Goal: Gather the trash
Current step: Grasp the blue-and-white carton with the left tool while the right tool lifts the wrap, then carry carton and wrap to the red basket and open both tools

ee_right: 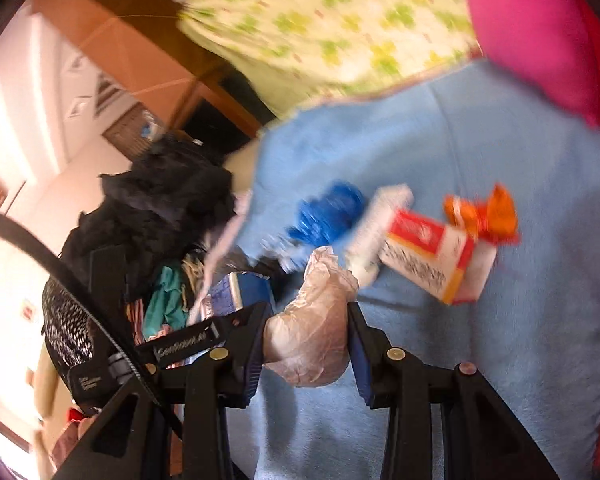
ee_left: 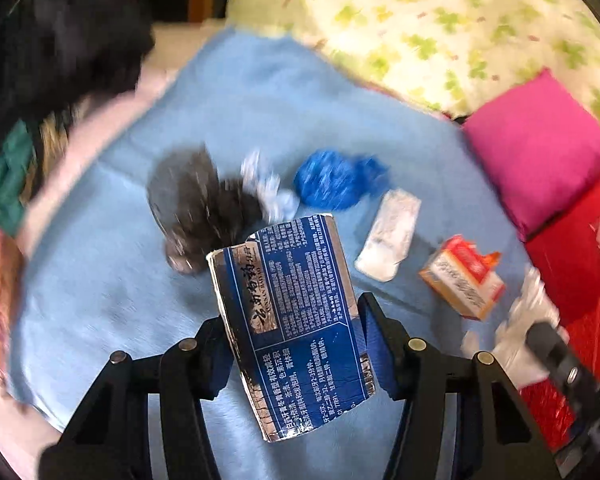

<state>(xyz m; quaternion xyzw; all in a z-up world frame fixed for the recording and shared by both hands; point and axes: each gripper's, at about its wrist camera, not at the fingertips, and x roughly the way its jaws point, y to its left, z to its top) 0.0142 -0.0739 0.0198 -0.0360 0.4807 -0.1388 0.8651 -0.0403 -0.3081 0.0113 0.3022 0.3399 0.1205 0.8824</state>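
My left gripper is shut on a flattened blue toothpaste box and holds it above the light blue blanket. My right gripper is shut on a crumpled whitish plastic wad. On the blanket lie a black bag, a blue plastic wad, a white packet and a red-and-white carton. The carton, blue wad and an orange wrapper also show in the right wrist view. The right gripper appears at the left view's right edge.
A magenta cushion and a red box sit at the right. A green-patterned quilt lies at the back. A pile of dark clothes is at the left, also in the right wrist view.
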